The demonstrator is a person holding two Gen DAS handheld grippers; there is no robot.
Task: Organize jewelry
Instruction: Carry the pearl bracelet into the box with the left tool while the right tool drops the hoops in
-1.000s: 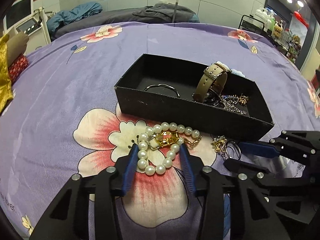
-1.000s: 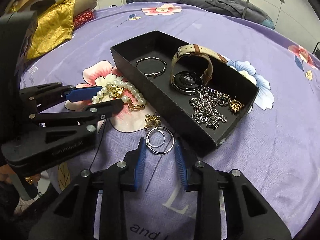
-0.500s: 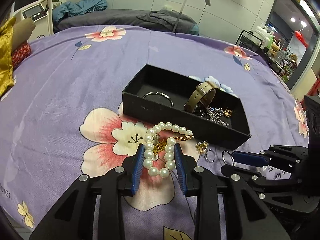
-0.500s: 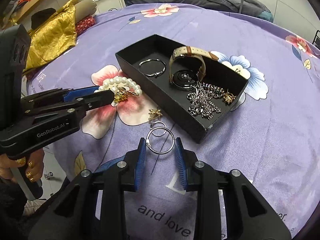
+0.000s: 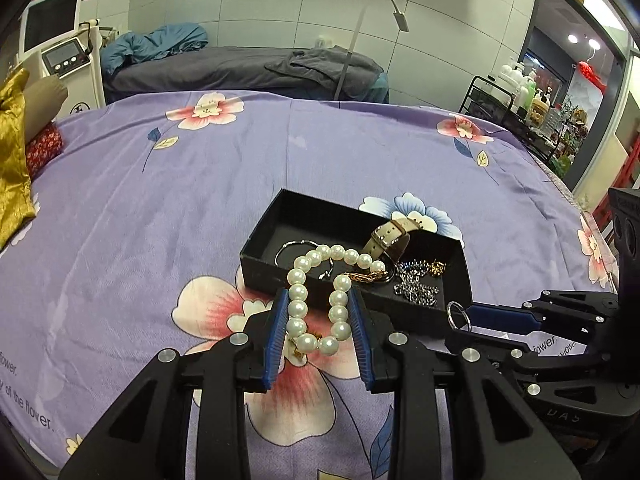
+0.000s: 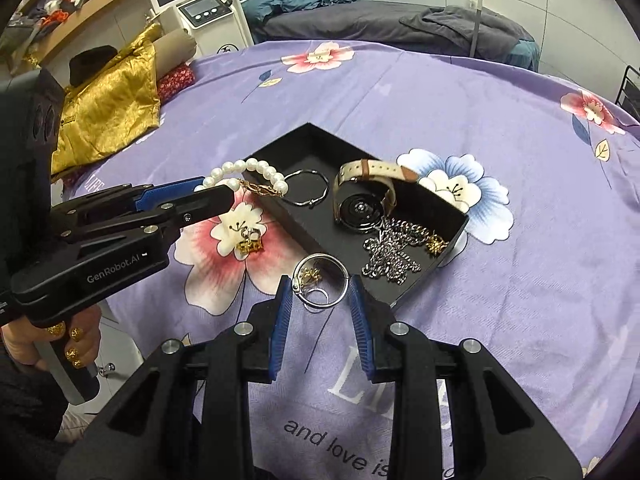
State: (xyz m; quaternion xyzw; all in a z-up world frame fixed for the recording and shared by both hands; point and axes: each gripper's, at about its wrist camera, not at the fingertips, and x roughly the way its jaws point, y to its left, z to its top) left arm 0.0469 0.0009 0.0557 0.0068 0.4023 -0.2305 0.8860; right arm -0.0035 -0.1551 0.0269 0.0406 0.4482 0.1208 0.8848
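Note:
My left gripper (image 5: 319, 300) is shut on a pearl bracelet (image 5: 298, 292) with a gold clasp chain, which hangs clear of the purple flowered cloth just before the black box (image 5: 260, 270). From the right wrist view, the left gripper (image 6: 212, 194) holds the bracelet (image 6: 256, 168) over the box's near corner. My right gripper (image 6: 320, 284) is shut on a large silver ring (image 6: 338, 268), raised above the cloth. In the box (image 6: 312, 240) lie a strapped watch (image 6: 360, 208), a silver bangle (image 6: 306, 188) and a silver chain (image 6: 392, 256).
On the cloth before the box lie a gold charm (image 6: 250, 244), a small gold earring (image 6: 310, 274) and a small silver ring (image 6: 318, 298). Gold fabric (image 6: 108, 108) lies at the left edge. A trolley with bottles (image 5: 520, 96) stands far right.
The left jaws closed on the pearl bracelet and lifted it off the cloth. The right gripper rose too, carrying the silver ring. The box and cloth now look farther away in both views.

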